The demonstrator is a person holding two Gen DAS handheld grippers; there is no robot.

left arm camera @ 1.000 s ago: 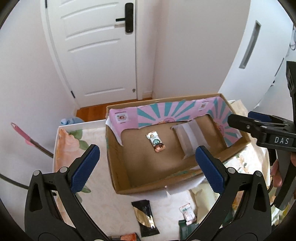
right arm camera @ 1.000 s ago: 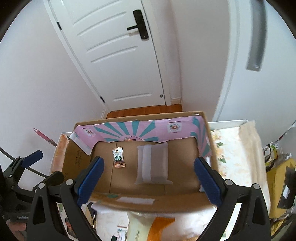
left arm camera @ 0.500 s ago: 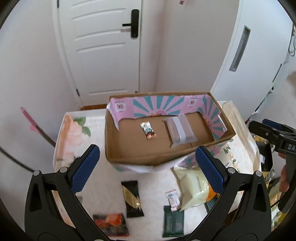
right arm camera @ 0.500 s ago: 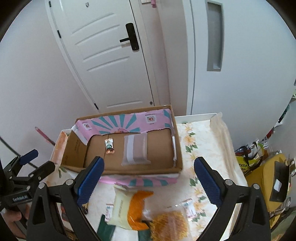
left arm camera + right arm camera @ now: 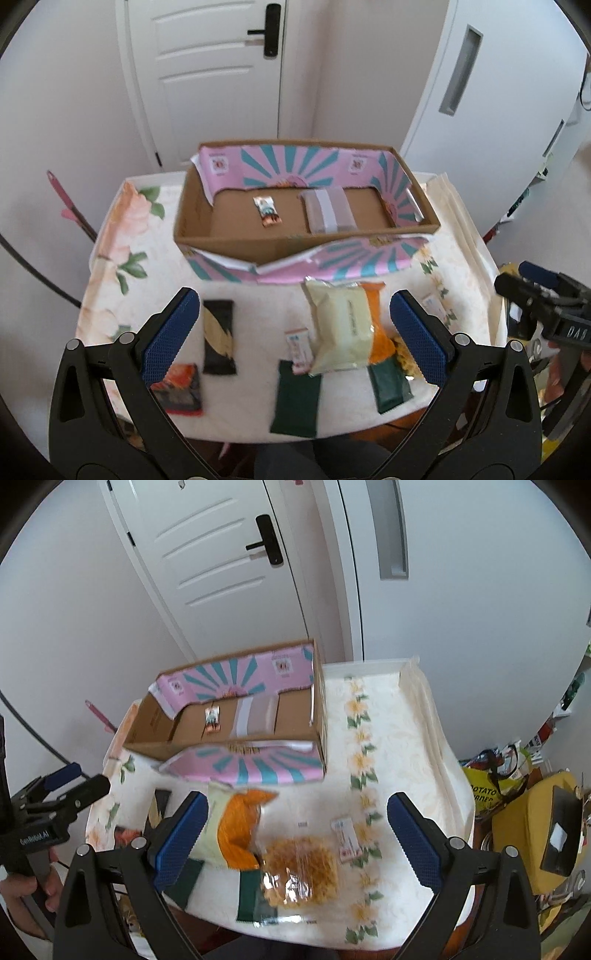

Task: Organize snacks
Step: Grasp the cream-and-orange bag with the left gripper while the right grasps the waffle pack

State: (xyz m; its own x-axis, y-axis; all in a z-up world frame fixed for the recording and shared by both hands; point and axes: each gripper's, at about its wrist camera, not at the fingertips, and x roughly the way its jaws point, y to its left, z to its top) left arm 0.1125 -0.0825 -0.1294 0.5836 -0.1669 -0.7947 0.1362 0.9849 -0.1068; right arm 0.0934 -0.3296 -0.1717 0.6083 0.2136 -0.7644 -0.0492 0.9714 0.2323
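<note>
An open cardboard box [image 5: 236, 245] [image 5: 258, 736] with pink and teal lining stands at the back of the table. Inside lie a small sachet [image 5: 267, 210] and a taped packet [image 5: 327, 210]. In front of it lie loose snacks: a black packet [image 5: 218, 336], a red packet [image 5: 179, 387], dark green packets [image 5: 295, 402], a pale yellow bag [image 5: 341, 328] over an orange bag [image 5: 240, 823], a clear bag of yellow snacks [image 5: 303, 864] and small white sachets [image 5: 345, 838]. My left gripper [image 5: 295, 336] and right gripper [image 5: 295, 834] are open and empty, held above the table's near edge.
The table wears a floral cloth [image 5: 388, 746]. A white door [image 5: 207, 74] and white walls stand behind it. Yellow bags and clutter [image 5: 517, 812] lie on the floor to the right. A pink stick [image 5: 66, 199] leans at the left.
Both grippers have pulled back and up from over the box toward the table's near edge. The loose snacks in front of the box have come into view. Both grippers stay open.
</note>
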